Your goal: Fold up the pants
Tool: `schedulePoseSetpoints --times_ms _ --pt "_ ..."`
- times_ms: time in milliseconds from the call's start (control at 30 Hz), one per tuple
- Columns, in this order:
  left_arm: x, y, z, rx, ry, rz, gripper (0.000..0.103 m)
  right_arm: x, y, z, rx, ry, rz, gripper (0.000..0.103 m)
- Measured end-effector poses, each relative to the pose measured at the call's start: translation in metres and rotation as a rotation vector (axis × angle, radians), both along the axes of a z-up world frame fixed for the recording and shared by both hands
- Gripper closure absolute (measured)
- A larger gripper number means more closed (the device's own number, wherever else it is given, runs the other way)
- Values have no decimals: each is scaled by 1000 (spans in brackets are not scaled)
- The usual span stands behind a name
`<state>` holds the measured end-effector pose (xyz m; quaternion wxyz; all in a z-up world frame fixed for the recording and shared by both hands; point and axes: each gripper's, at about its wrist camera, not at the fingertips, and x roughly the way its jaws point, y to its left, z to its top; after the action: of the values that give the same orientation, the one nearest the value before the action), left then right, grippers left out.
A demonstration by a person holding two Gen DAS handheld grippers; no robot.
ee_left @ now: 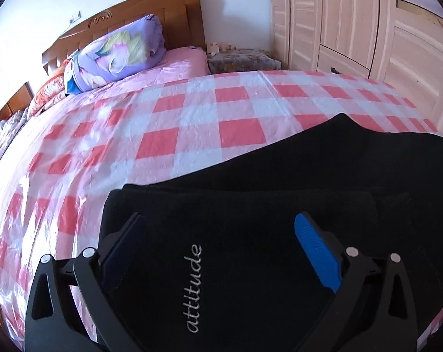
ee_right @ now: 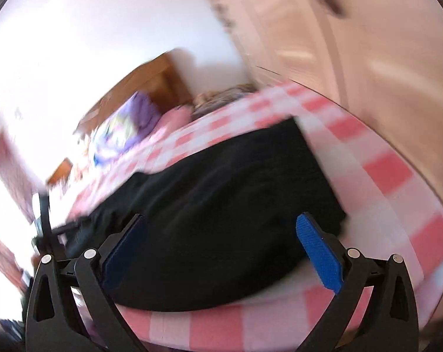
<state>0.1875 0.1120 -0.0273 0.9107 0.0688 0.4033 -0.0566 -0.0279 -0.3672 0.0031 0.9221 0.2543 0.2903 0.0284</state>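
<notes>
Black pants lie folded on the checked bed, near its edge. Left tool spread wide above the "attitude" print; right tool also spread, holding nothing, view blurred. Probably lining up the next fold.

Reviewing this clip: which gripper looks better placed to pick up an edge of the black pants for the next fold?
Probably the left gripper: it is open, steady, over the black pants near their folded end. The right gripper is open too, but its view is motion-blurred.
</notes>
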Motion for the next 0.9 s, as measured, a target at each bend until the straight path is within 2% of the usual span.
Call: schedulePoseSetpoints --times_ms 100,200,267,433,567,700,800,900 --pt "2 10 -6 -60 40 26 1 0 -27 -19 89 86 -68 4" --pt "4 21 -8 -121 52 78 1 11 -34 -37 174 131 -65 4" --pt "4 20 -7 -113 46 87 1 21 -35 -45 208 147 -52 4" --pt "3 14 -6 -60 35 94 1 38 -23 -38 167 204 -71 4" --pt "5 17 -6 -71 40 96 1 45 -27 -40 203 224 -108 5" --pt "4 15 -6 -61 36 93 1 40 -6 -39 110 293 -66 4" --pt "3 16 -5 -68 30 92 1 40 7 -39 59 284 -66 4" --pt "2 16 -4 -62 16 97 1 42 -3 -42 147 228 -133 4"
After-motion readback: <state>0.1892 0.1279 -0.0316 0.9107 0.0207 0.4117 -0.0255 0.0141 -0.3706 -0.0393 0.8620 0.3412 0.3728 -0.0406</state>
